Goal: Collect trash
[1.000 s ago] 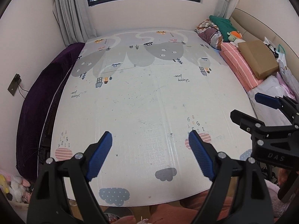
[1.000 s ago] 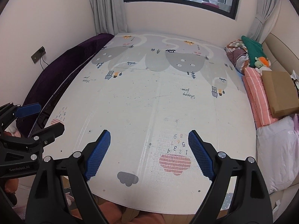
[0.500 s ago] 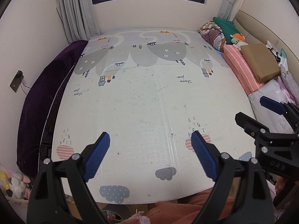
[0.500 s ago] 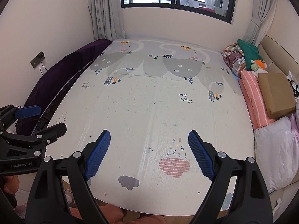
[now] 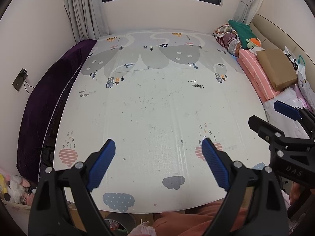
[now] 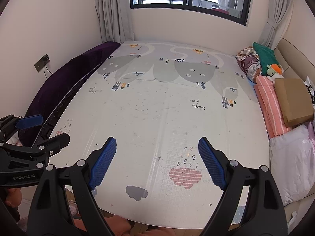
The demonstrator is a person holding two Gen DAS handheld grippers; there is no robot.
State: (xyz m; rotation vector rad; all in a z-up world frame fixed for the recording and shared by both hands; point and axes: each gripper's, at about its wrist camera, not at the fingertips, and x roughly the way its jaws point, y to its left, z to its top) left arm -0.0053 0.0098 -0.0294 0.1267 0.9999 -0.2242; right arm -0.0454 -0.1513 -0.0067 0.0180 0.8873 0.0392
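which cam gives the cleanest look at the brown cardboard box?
Right wrist view: the brown cardboard box lies whole on the striped pink bedding, top face and front edge clear. Left wrist view also shows it whole, but smaller and more warped near the fisheye's edge.

Small dark specks lay scattered flat across the middle of the mat. A round bin stood below its near edge, contents unclear.
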